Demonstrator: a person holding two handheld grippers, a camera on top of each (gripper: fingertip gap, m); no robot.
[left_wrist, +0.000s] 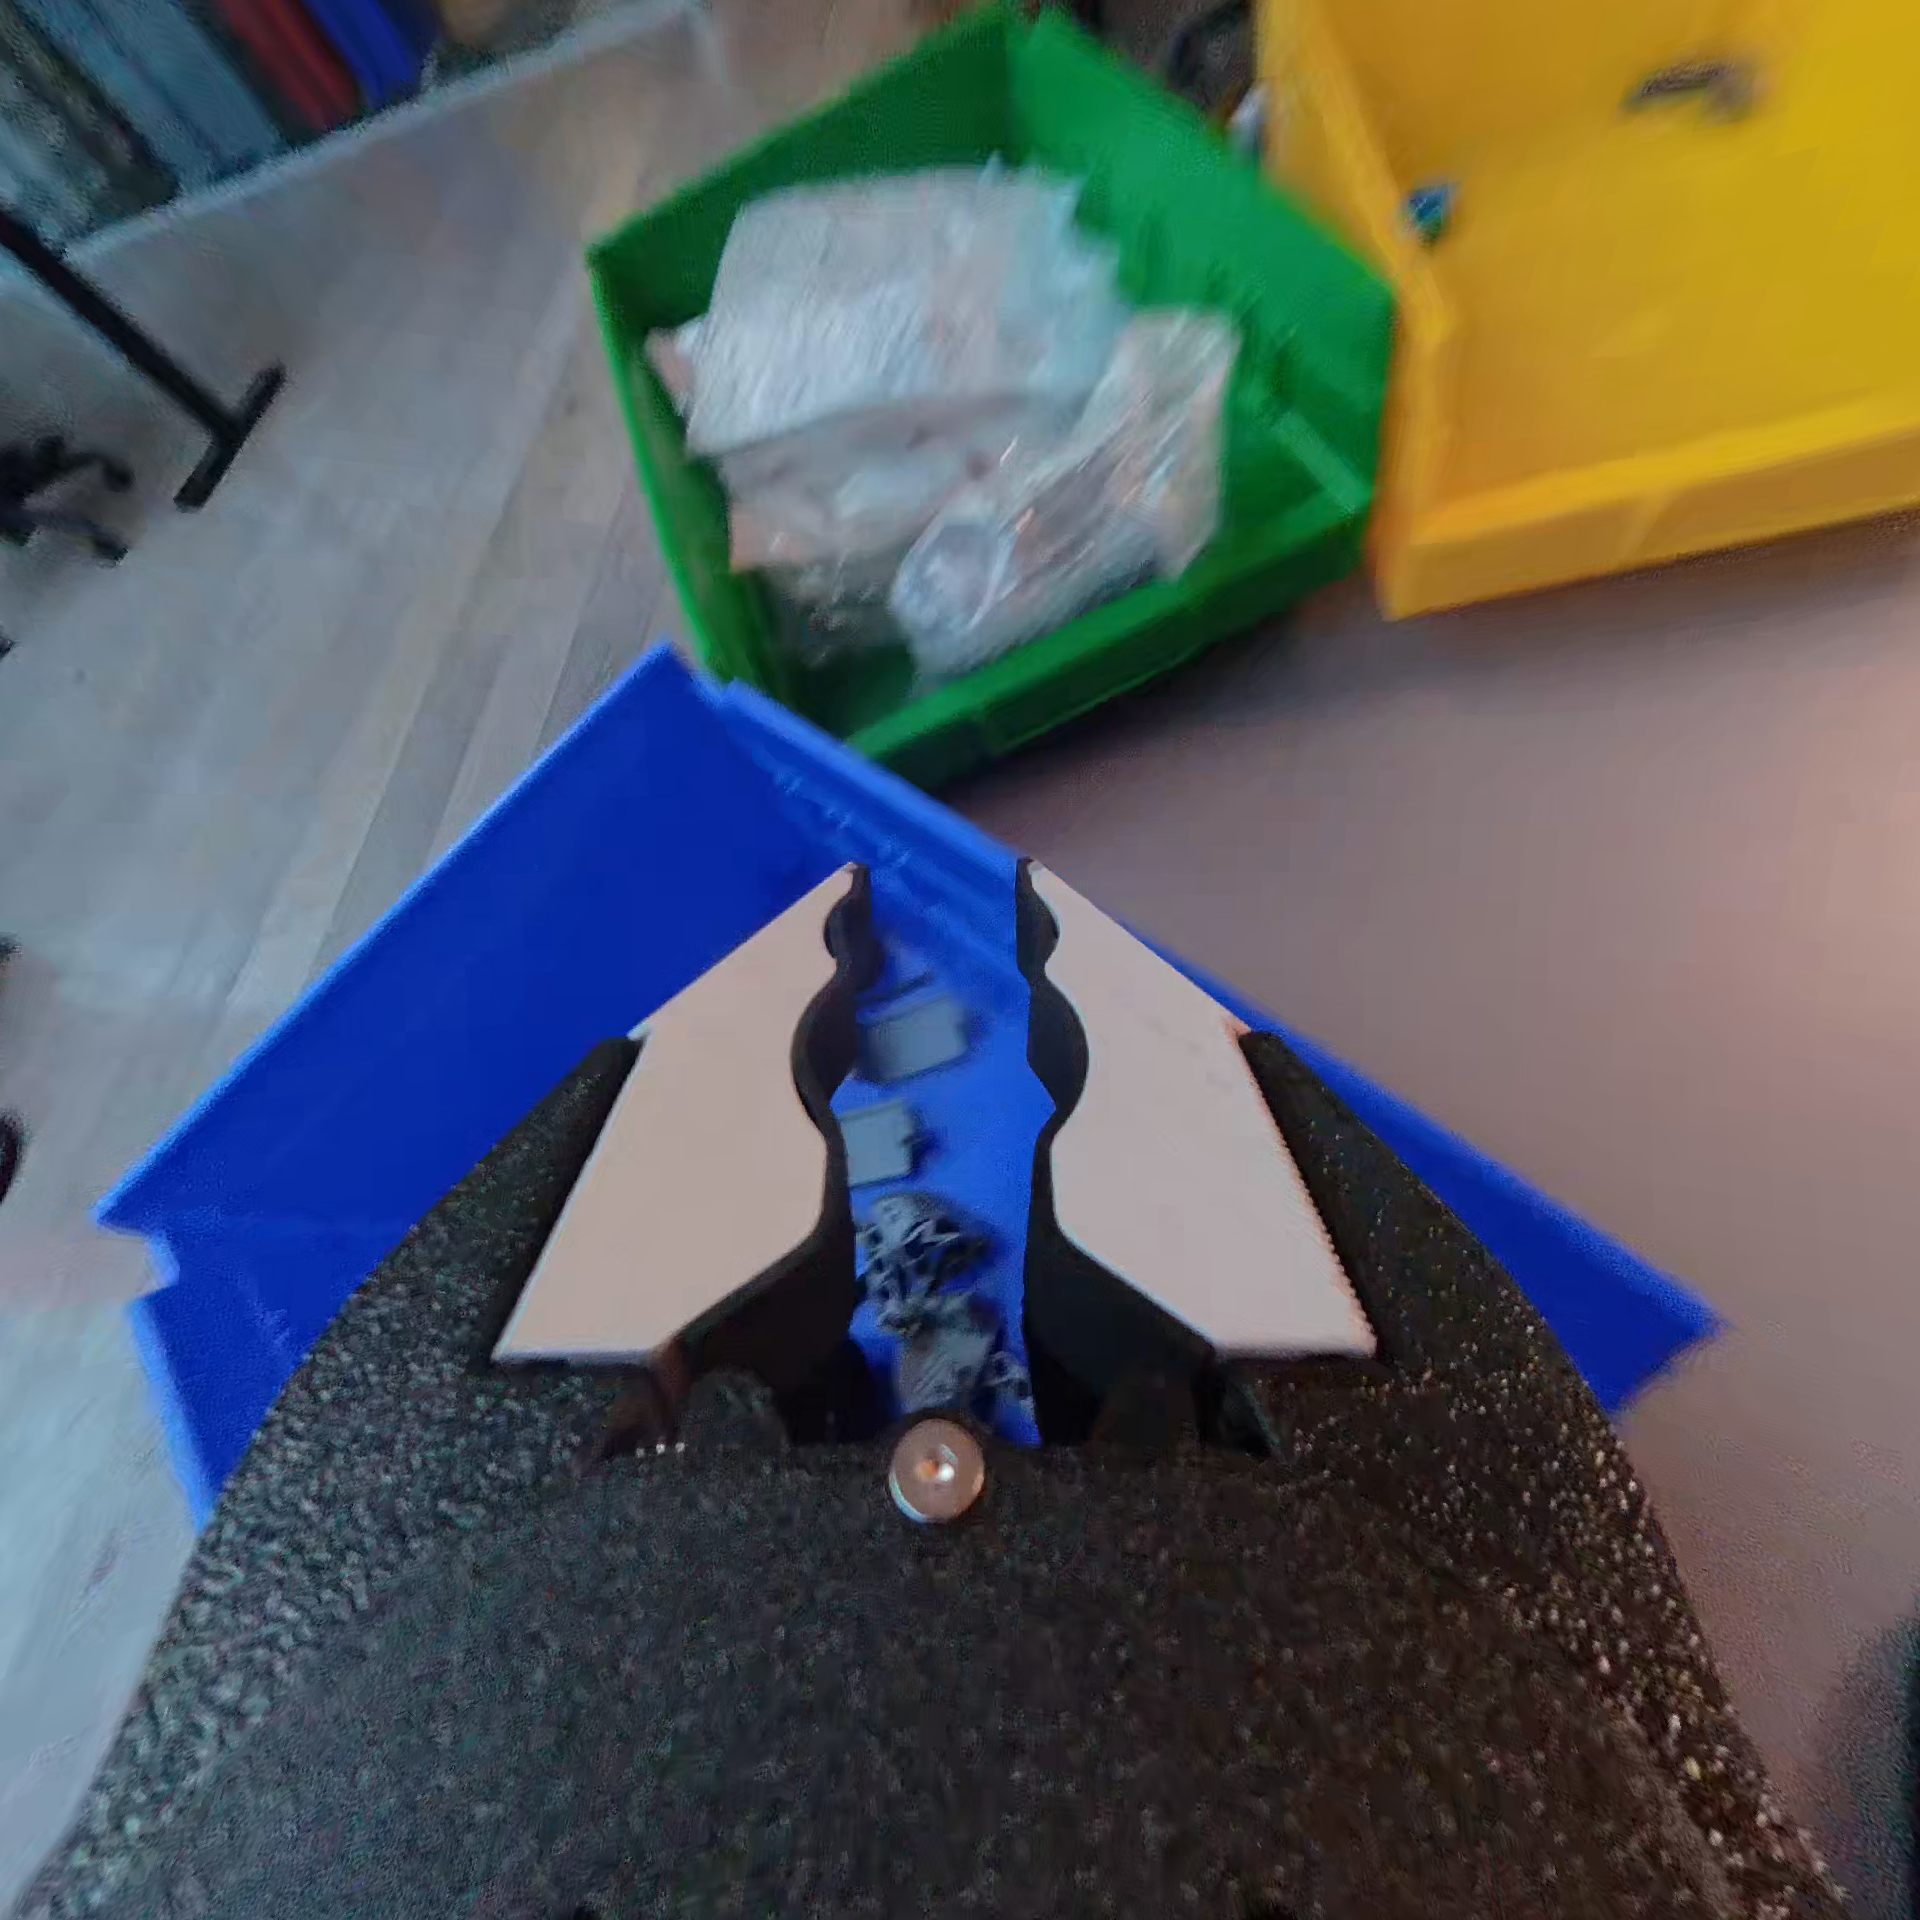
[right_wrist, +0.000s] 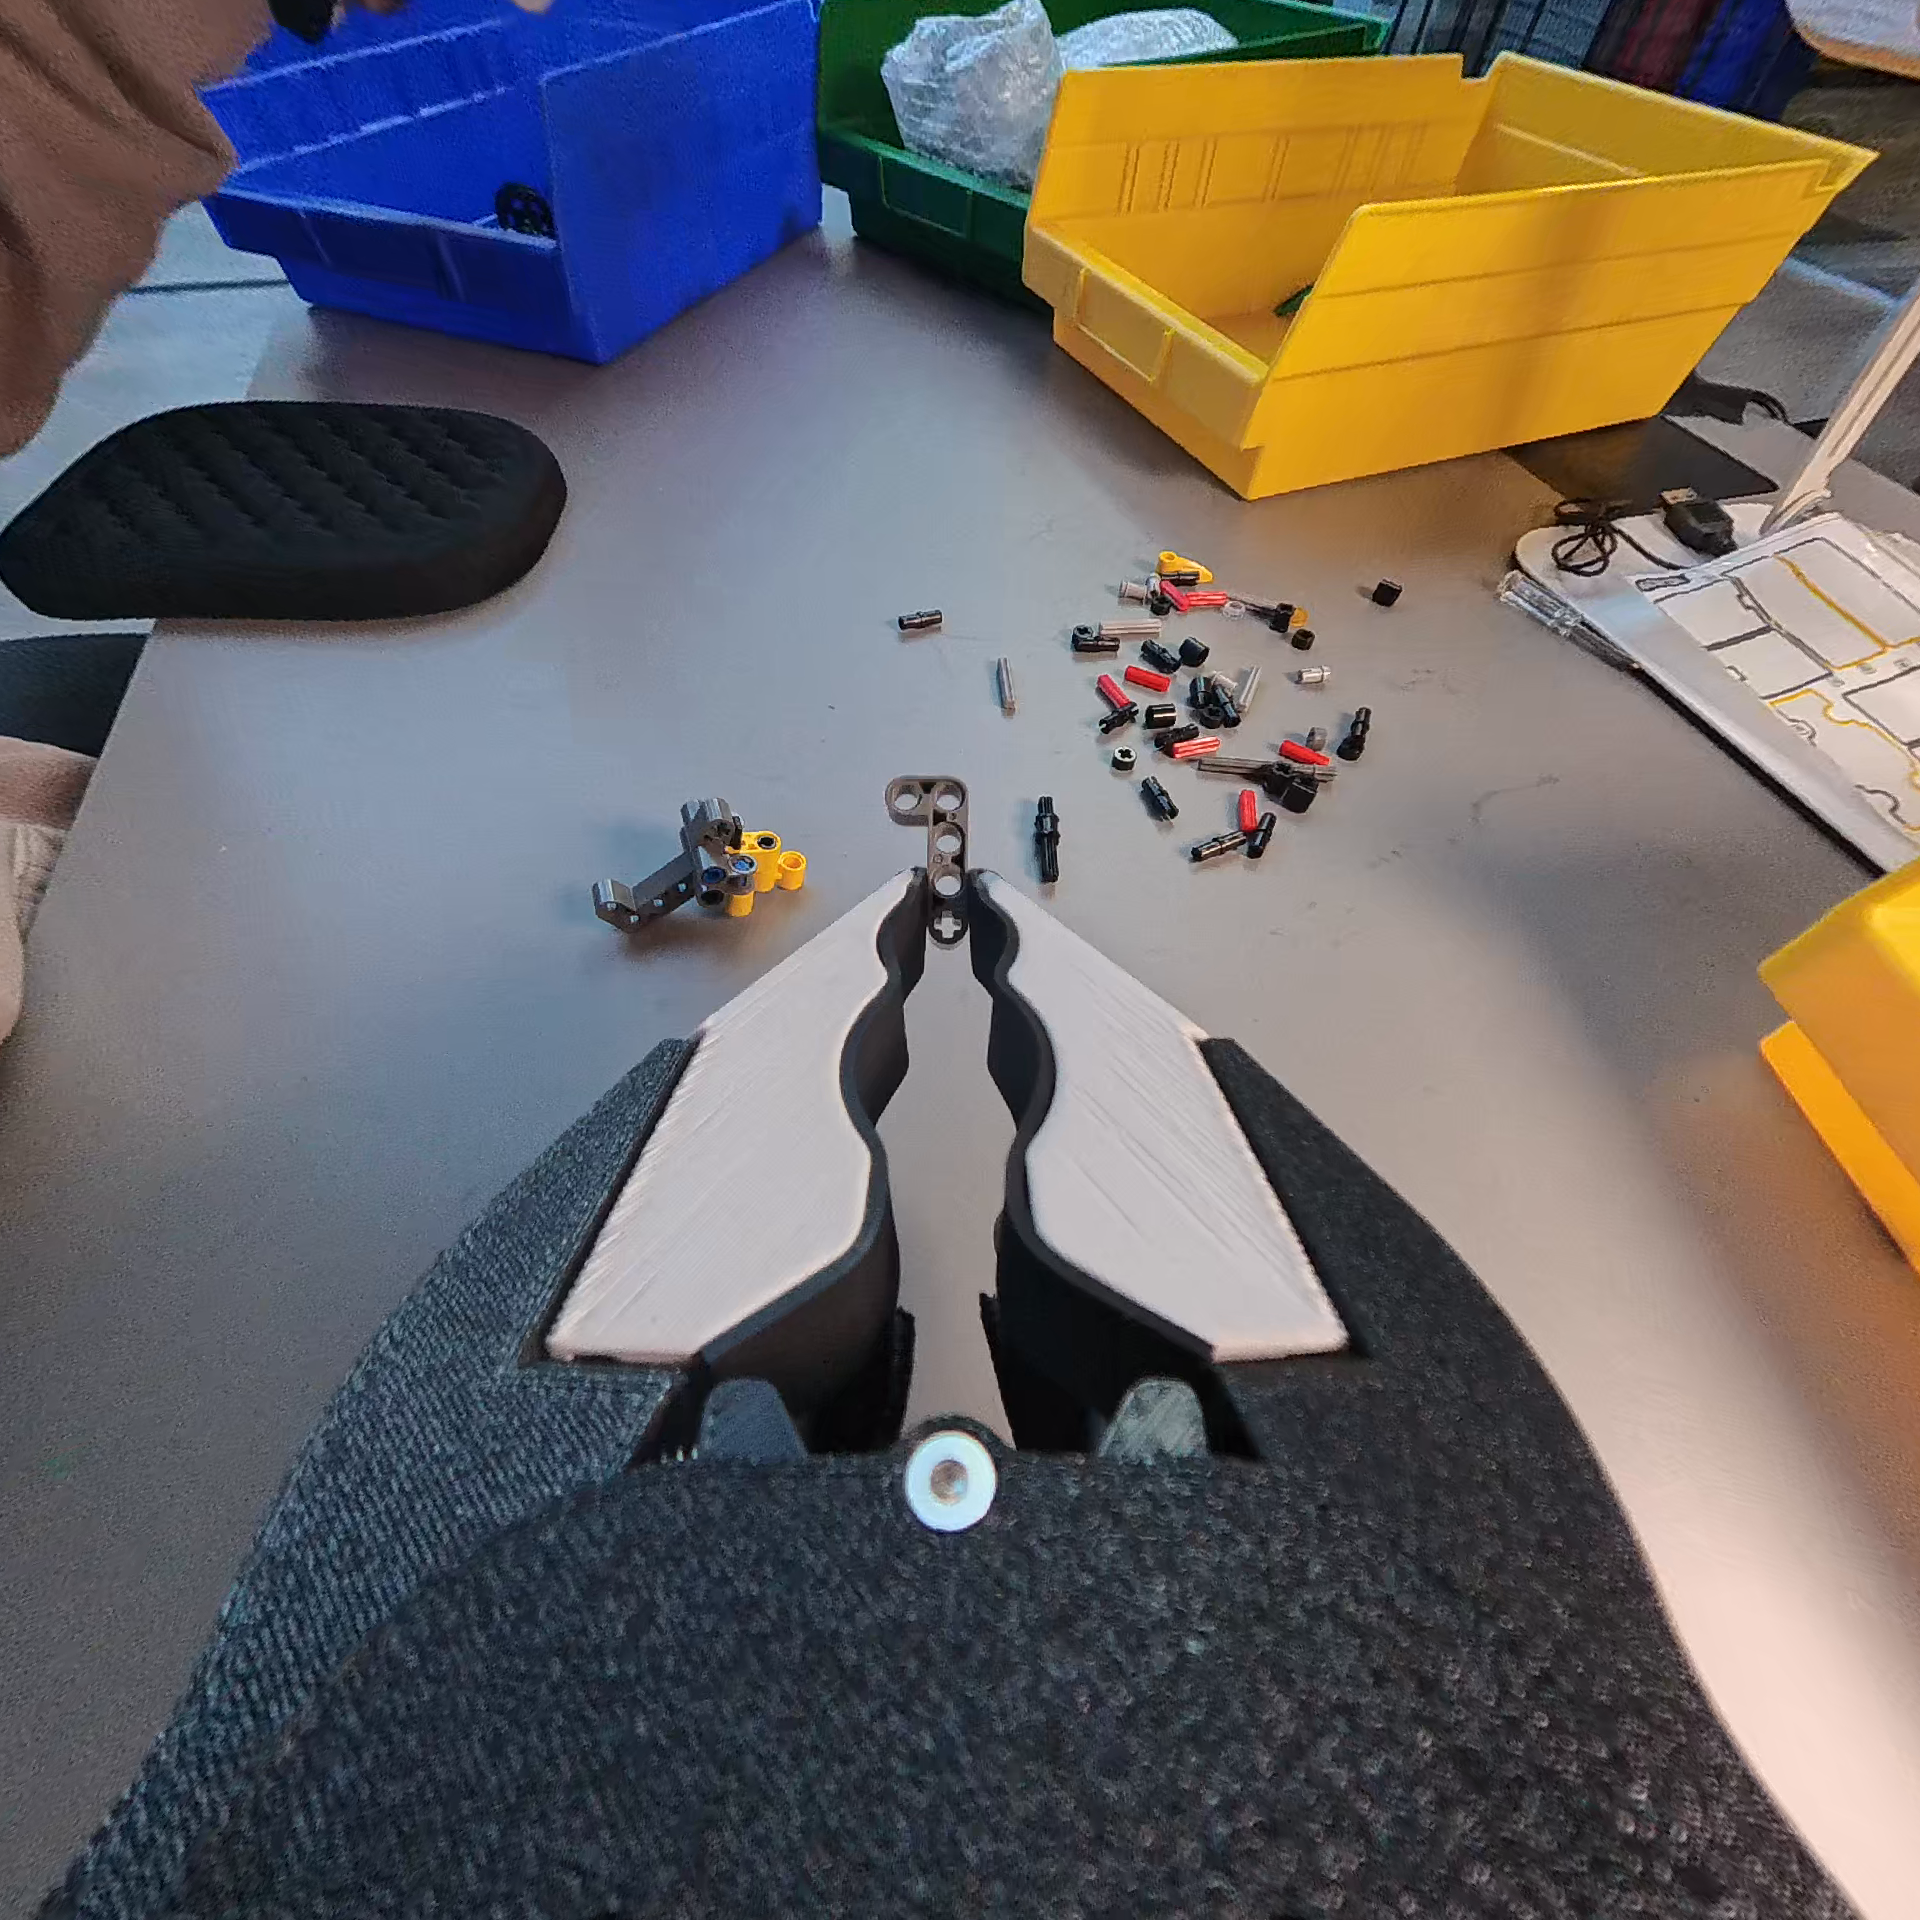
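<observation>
- Your right claw (right_wrist: 945, 883) is clenched on the cross-hole end of a grey L-shaped beam (right_wrist: 935, 831), holding it over the tabletop (right_wrist: 520, 1039).
- The beam looks light, stiff and smooth; that narrow tip grip could let it pivot.
- Beside it lie a small grey-and-yellow assembly (right_wrist: 707, 862) and a scatter of black and red pins (right_wrist: 1205, 686).
- Your left claw (left_wrist: 940, 883) is released and empty, hovering over the blue bin (left_wrist: 499, 987), with small dark parts (left_wrist: 914, 1257) below it.
</observation>
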